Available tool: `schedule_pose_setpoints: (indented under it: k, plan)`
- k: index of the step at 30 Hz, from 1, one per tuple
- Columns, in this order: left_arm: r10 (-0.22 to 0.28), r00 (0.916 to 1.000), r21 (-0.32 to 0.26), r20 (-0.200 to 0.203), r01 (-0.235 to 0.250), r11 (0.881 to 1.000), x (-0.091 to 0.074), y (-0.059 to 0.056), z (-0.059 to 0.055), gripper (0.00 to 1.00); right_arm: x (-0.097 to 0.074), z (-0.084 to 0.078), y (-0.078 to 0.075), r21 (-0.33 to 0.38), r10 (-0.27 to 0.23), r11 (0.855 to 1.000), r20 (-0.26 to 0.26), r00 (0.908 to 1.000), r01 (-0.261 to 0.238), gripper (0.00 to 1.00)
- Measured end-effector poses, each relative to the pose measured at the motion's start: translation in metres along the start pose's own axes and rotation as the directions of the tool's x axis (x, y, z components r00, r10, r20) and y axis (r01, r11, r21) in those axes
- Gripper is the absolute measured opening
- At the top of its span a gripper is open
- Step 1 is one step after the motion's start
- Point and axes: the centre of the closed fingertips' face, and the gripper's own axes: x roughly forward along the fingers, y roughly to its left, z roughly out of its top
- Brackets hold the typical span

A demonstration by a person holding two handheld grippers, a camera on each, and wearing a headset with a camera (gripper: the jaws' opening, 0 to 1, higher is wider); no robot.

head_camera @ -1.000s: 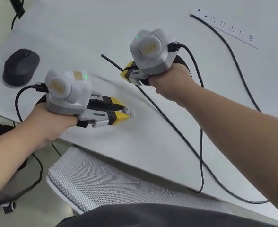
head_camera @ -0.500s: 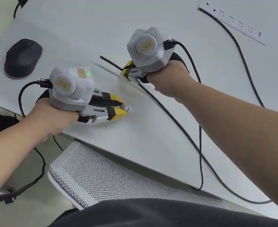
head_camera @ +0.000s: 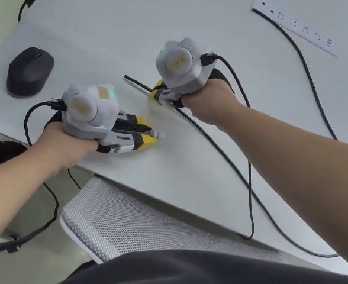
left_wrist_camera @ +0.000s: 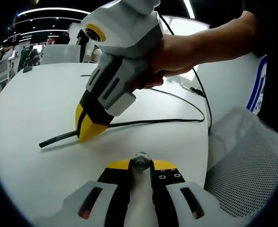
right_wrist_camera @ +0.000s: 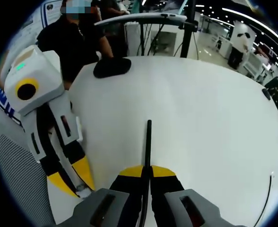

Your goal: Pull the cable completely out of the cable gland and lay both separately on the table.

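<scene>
Status: cable and gland are apart.

- The left gripper (head_camera: 152, 137) is pressed together on a small grey cable gland (left_wrist_camera: 140, 161), pinched at the jaw tips just above the bench (head_camera: 103, 35).
- The right gripper (head_camera: 157, 92) is closed on the black cable (left_wrist_camera: 153, 122), with a short free end projecting past its tips.
- In the right gripper view that end runs straight ahead along the jaws. The rest trails back across the bench and over its near edge.

Governing relation: in the left gripper view the cable lies crosswise ahead of the gland, near but not touching it. The gland sits on the person's side of the cable.

Assessment: extraction appears complete and only the set-down remains. Each gripper is nearest its own item, so lowering each where it is should leave the two items separate.
</scene>
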Motion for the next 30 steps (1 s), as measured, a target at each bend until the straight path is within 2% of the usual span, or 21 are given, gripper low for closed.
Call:
schedule_pose_setpoints:
  k: [5, 12, 19, 26, 30]
  plan:
    - [0.011, 0.9997, 0.035, -0.02, -0.01, 0.999, 0.0, 0.001, -0.002, 0.16, 0.0, 0.0, -0.001, -0.001, 0.003, 1.0, 0.001, 1.0, -0.003, 0.0]
    - [0.016, 0.9992, 0.055, -0.037, -0.014, 0.998, 0.001, 0.001, -0.005, 0.16, 0.0, 0.0, 0.0, -0.05, -0.011, 0.999, -0.006, 0.9999, 0.01, 0.01]
    - [0.029, 0.9987, 0.055, -0.041, -0.026, 0.998, 0.003, 0.002, -0.004, 0.2, -0.001, 0.0, -0.004, -0.06, -0.042, 0.997, -0.011, 0.999, 0.041, 0.09]
    - [0.037, 0.9987, 0.058, -0.034, -0.035, 0.998, 0.001, 0.001, -0.001, 0.25, -0.015, 0.006, -0.007, -0.003, -0.059, 0.998, 0.037, 0.9976, 0.059, 0.15]
    - [0.043, 0.9984, 0.062, -0.036, -0.041, 0.997, -0.002, 0.0, 0.002, 0.28, -0.03, 0.008, -0.009, 0.006, -0.081, 0.997, 0.066, 0.9945, 0.081, 0.2]
